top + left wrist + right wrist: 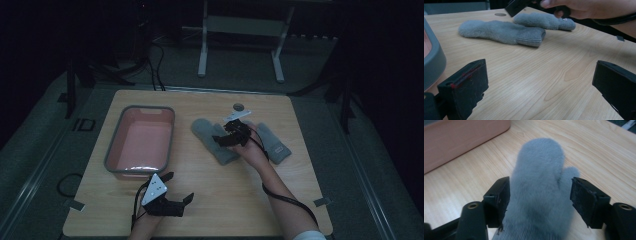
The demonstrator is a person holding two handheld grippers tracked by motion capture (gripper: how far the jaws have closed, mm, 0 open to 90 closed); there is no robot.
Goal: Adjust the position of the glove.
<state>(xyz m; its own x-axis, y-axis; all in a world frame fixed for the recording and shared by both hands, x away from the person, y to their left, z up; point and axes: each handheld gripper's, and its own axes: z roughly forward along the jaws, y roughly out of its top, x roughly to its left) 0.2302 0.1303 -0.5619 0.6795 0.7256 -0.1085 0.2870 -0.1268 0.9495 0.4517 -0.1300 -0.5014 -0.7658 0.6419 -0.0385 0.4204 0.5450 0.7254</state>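
Two grey fuzzy mittens lie side by side on the wooden table (210,200). My right gripper (223,139) (540,195) is open and straddles the left mitten (205,130) (540,175) just above its cuff, jaws on either side of the fabric. The other mitten (276,143) (544,21) lies to its right, partly under the person's hand. My left gripper (179,188) (541,82) rests near the table's front edge, wide open with bare wood between its jaws. Ahead of it in the left gripper view lie the near mitten (499,31) and the right hand (579,7).
A pink bin with a grey rim (114,142) (434,57) (461,142) stands on the table's left half, left of the mittens. A small dark round hole (238,106) (500,14) marks the table behind them. A white stand (202,50) is on the floor beyond.
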